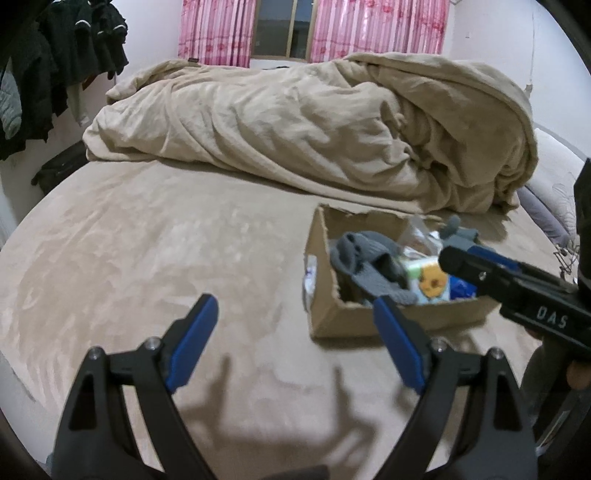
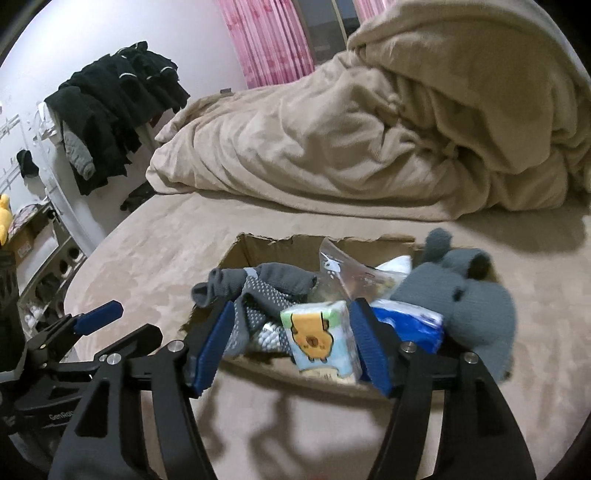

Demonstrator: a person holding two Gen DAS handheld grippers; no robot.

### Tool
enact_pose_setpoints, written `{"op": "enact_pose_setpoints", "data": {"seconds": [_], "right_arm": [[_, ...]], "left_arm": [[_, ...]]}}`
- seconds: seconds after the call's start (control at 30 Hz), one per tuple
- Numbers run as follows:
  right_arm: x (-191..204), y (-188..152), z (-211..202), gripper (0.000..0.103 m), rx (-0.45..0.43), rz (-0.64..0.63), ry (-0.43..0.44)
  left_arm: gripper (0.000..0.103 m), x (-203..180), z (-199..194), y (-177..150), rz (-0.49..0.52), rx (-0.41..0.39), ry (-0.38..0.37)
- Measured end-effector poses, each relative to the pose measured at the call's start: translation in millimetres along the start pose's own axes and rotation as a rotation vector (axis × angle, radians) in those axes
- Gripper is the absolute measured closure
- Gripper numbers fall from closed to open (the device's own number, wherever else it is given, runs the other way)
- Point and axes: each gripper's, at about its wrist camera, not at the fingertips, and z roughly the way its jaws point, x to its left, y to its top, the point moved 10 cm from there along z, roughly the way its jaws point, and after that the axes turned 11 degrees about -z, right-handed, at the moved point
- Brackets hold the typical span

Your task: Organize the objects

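A torn cardboard box (image 1: 369, 317) (image 2: 258, 247) sits on the beige bed. It holds grey dotted socks (image 1: 365, 254) (image 2: 258, 291), a tissue pack with an orange cartoon (image 1: 430, 282) (image 2: 321, 336), a blue pack (image 2: 410, 321), a clear plastic bag (image 2: 351, 273) and a grey knitted item (image 2: 476, 299) hanging over the right rim. My right gripper (image 2: 295, 339) is open, its fingers on either side of the tissue pack, not closed on it. It also shows in the left wrist view (image 1: 465, 264). My left gripper (image 1: 295, 332) is open and empty over the bedsheet left of the box.
A crumpled beige duvet (image 1: 314, 125) (image 2: 369, 129) lies behind the box. Dark clothes (image 1: 55, 74) (image 2: 118, 110) hang on a rack at the left. Pink curtains (image 1: 369, 29) frame a window. Shelves with boxes (image 2: 40, 266) stand left of the bed.
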Motion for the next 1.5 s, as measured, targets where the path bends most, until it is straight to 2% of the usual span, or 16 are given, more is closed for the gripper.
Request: {"op": "enact_pose_setpoints", "data": {"seconds": [0.37,0.57,0.8,1.03,1.5], "right_arm": [[15,-13,-73,0.035,-0.049,-0.041,-0.069],[16,-32,-110,0.035,-0.063,-0.047,-0.108],[8,-63,-142,0.034,-0.075,-0.054,-0.197],[-3,-84,-145,0.034,-0.059,-0.024,-0.217],[-7,-92,-133,0.034,-0.040,-0.006,-0.201]], "left_arm": [[0.016,-17,-63,-24,0.007,-0.023,-0.018],[0.016,-26,-90,-42,0.020,-0.032,-0.015],[0.016,-36,-106,-65,0.044,-0.039,0.005],[0.016,-41,-100,-82,0.054,-0.009,0.019],[0.016,-40,-95,-82,0.051,-0.001,0.024]]}}
